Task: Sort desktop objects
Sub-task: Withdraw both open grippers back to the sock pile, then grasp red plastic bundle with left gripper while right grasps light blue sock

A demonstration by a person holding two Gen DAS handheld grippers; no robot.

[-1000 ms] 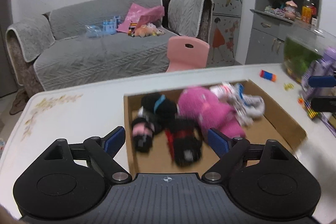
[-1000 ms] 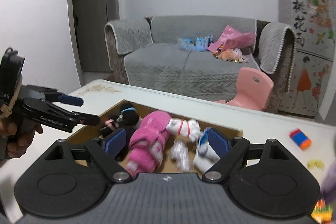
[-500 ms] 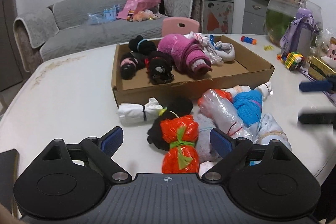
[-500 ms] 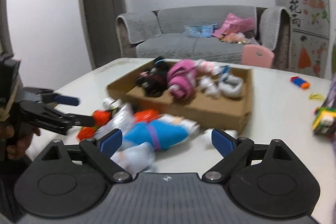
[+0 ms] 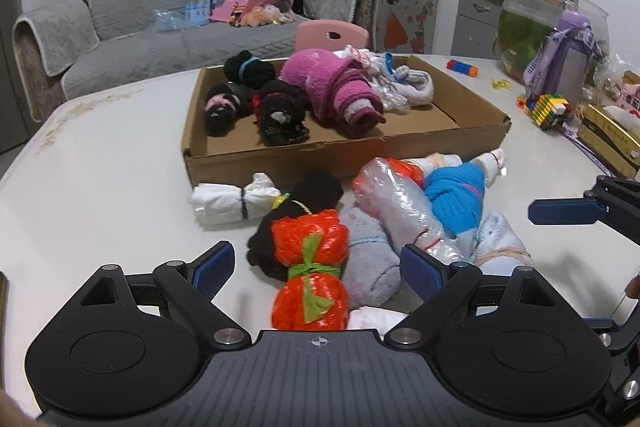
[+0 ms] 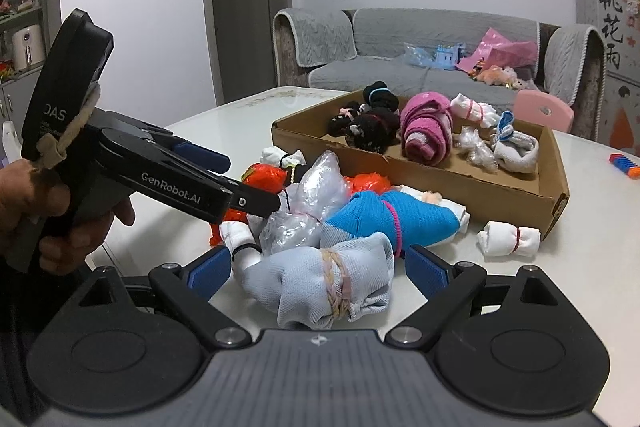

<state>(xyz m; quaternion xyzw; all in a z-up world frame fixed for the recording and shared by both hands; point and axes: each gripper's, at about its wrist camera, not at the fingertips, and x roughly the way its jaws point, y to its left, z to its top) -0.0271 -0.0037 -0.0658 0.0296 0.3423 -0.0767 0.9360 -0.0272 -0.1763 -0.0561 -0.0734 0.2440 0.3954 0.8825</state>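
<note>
A shallow cardboard box holds black sock rolls, a pink towel roll and white socks. In front of it lies a pile of bundles. My left gripper is open over the pile. An orange bundle tied with green lies between its pads, untouched. My right gripper has its jaws opening. A pale blue sock bundle sits between them, clear of both pads. A bright blue sock roll and a plastic-wrapped roll lie just beyond. The left gripper shows in the right wrist view, above the pile's left side.
A white sock roll and another lie beside the pile. On the table's right stand a purple bottle, a fishbowl, a colourful block toy and boxes. A pink chair and grey sofa stand beyond the table.
Both grippers have drawn back from over the box and sunk toward the pile in front of it. The right jaws have spread wider.
</note>
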